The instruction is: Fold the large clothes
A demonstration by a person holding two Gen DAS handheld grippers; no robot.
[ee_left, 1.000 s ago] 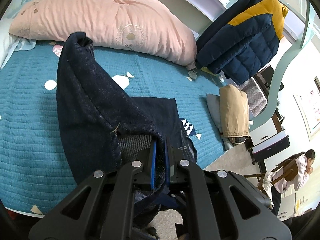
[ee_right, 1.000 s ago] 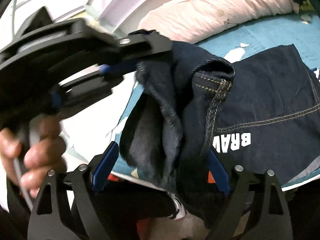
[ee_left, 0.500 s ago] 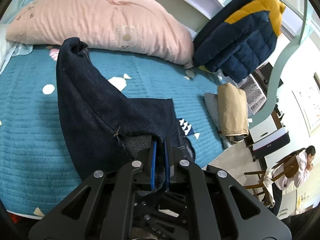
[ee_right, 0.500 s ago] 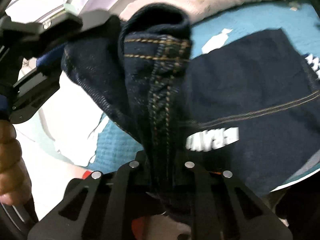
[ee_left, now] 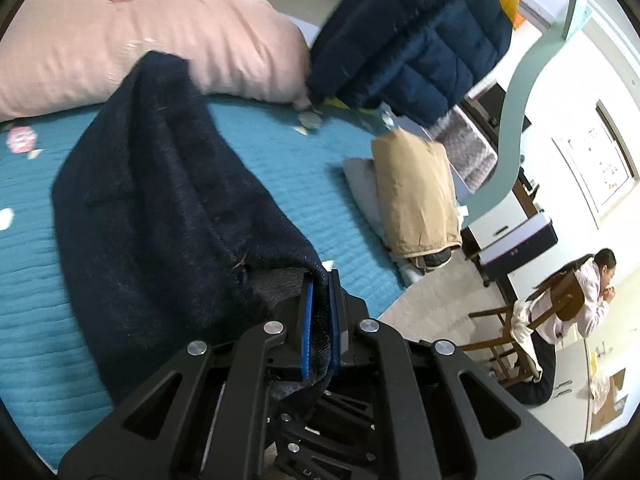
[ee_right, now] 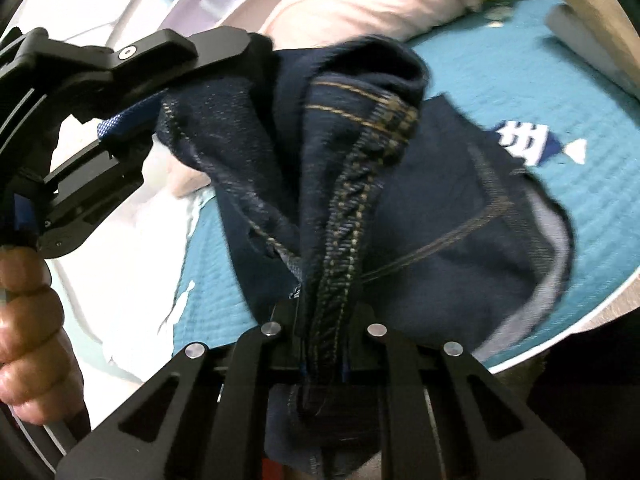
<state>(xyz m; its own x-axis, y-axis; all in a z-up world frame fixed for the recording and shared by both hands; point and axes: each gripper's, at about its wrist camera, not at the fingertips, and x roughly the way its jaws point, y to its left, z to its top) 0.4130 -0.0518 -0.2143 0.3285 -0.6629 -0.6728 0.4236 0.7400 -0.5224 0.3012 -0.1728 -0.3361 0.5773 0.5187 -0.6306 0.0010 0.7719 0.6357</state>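
Left tool (ee_left: 320, 312) pointed downward, pinching the dark blue denim garment (ee_left: 160, 208); right tool (ee_right: 324, 336) clamped its stitched seam above the teal quilted bed (ee_right: 520, 92).

A teal quilted bedspread (ee_left: 288, 168) covers the bed, with a pink duvet (ee_left: 132, 36) bunched along its far side. A navy and yellow puffer jacket (ee_left: 412, 44) hangs above the corner. Folded tan clothing (ee_left: 416, 192) lies near the bed's edge. Beyond, a person (ee_left: 576, 300) sits on a wooden chair (ee_left: 504, 336).
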